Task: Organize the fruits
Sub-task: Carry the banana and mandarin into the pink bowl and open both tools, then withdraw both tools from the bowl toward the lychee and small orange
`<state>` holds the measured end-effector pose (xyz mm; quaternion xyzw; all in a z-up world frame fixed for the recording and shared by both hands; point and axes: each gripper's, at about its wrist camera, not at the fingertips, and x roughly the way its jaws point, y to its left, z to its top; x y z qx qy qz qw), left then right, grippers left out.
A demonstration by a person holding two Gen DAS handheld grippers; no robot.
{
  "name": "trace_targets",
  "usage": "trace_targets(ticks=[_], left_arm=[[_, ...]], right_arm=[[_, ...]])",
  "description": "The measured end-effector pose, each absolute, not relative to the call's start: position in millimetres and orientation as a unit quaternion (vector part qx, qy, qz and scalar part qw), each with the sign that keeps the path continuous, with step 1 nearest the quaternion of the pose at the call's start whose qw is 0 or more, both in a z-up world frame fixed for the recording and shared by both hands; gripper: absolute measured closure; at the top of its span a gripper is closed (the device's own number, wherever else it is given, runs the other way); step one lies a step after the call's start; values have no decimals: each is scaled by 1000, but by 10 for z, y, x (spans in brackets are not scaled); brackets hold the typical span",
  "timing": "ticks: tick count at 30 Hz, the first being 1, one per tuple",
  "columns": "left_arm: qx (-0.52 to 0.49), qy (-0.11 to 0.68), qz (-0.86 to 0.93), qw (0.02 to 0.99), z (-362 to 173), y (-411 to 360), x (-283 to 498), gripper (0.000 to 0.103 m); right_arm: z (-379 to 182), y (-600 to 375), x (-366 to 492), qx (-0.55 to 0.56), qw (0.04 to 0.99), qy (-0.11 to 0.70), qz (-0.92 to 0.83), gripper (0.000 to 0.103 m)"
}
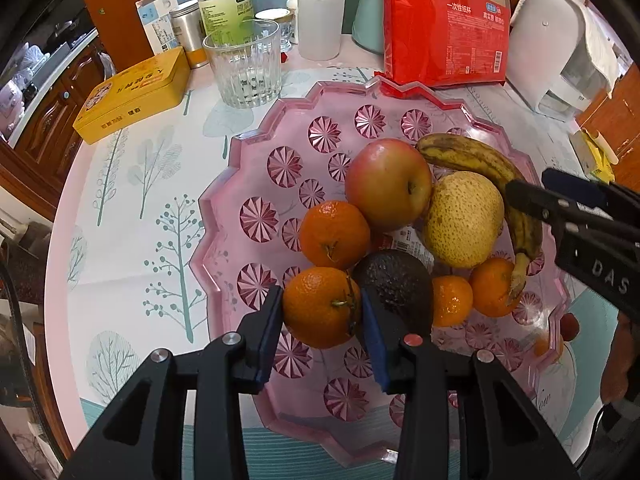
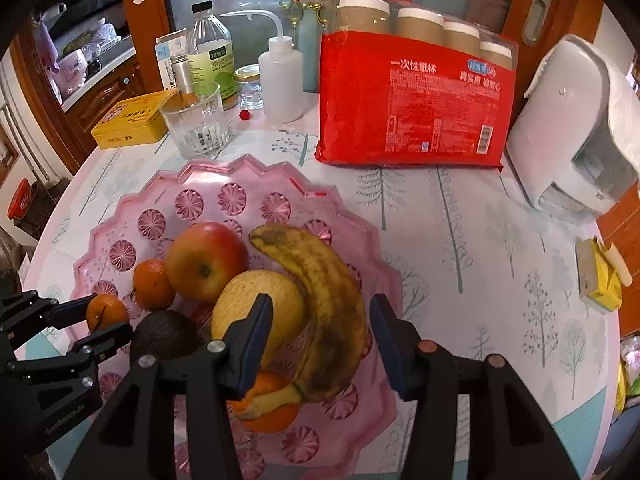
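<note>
A pink cut-glass tray holds an apple, a yellow pear, a dark avocado, a spotted banana and several tangerines. My left gripper is shut on one tangerine at the tray's near side, with both pads pressed against it. My right gripper straddles the banana with its jaws apart. Gaps show on both sides, and neither pad touches the peel.
Behind the tray stand a ribbed glass, a yellow tin, a squeeze bottle, a red pack of paper cups and a white water pitcher. A yellow packet lies at the table's right edge.
</note>
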<state>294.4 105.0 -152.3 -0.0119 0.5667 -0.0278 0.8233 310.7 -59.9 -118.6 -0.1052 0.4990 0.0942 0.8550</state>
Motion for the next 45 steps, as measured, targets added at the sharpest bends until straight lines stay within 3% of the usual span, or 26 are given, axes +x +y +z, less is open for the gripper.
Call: trace_targets(ticks=[2, 4, 6, 8, 18, 45], left_arm=[[-8, 566, -26, 824, -1519, 1037, 2925, 64], [-4, 561, -24, 828, -1496, 1026, 2894, 55], [1, 552, -21, 834, -1449, 1016, 2855, 38], [10, 541, -16, 841, -1391, 997, 2815, 31], [19, 526, -12, 850, -1211, 950, 2614, 18], [18, 481, -51, 875, -548, 693, 1814, 17]], right_arm=[[-1187, -616, 3069, -96, 854, 502, 95, 52], [-1174, -634, 3024, -84, 854, 505, 96, 52], [-1152, -652, 2983, -74, 853, 507, 98, 52], [-1127, -664, 2945, -63, 852, 510, 100, 52], [-1055, -668, 2702, -48, 850, 515, 100, 52], [-345, -1013, 1794, -33, 878, 472, 73, 52]])
